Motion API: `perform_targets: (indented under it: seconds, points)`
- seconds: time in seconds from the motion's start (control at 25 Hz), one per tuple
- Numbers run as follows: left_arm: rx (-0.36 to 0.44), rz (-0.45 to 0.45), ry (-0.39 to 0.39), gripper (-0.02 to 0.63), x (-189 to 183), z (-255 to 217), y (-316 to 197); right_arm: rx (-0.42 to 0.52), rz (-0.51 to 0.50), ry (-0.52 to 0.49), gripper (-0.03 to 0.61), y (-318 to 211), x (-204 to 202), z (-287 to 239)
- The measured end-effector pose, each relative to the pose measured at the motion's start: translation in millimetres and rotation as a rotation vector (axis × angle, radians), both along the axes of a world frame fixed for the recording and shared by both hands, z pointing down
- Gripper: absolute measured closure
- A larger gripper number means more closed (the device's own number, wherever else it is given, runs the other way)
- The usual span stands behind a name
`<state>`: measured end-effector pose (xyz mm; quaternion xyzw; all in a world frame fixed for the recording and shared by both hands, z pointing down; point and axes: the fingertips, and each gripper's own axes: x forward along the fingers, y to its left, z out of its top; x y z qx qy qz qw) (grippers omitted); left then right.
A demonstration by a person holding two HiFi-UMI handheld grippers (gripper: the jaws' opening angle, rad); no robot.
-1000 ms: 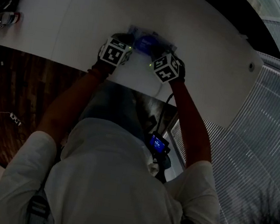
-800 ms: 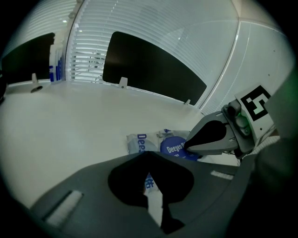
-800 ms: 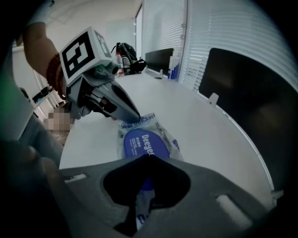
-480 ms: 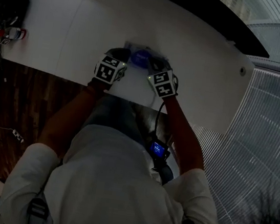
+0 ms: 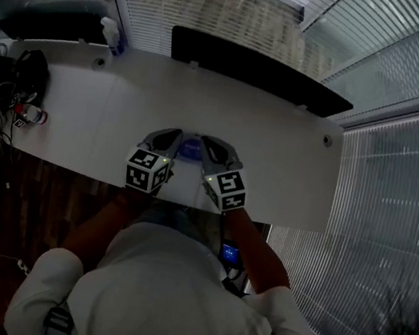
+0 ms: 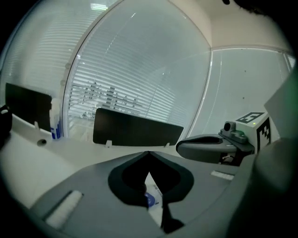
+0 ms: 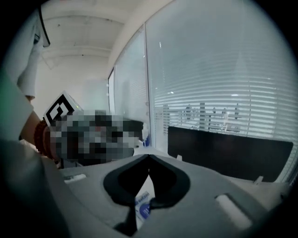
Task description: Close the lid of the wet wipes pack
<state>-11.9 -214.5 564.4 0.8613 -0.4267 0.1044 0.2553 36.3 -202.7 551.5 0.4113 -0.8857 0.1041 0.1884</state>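
Left gripper (image 6: pixel 149 154) and right gripper (image 7: pixel 149 156) each had their jaws closed tip to tip, gripping nothing. Both rested over the near edge of the white bench (image 5: pixel 288 155). The wipes pack (image 5: pixel 191 149) lay on the bench between and under them, its blue label showing below each pair of jaws.

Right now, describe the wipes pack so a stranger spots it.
Start at the long white desk. Near its front edge, the left gripper and right gripper meet over a pale wipes pack. Its blue patch sets it apart from them.
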Motion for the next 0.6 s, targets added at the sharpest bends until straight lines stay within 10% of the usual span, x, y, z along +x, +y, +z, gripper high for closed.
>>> perform_targets:
  seconds: [0.6]
  points:
    - [0.339,0.03,0.186,0.611,-2.3,-193.2,52.0,0.29,0.136,-0.237,0.577,62.0,11.8,-175.4]
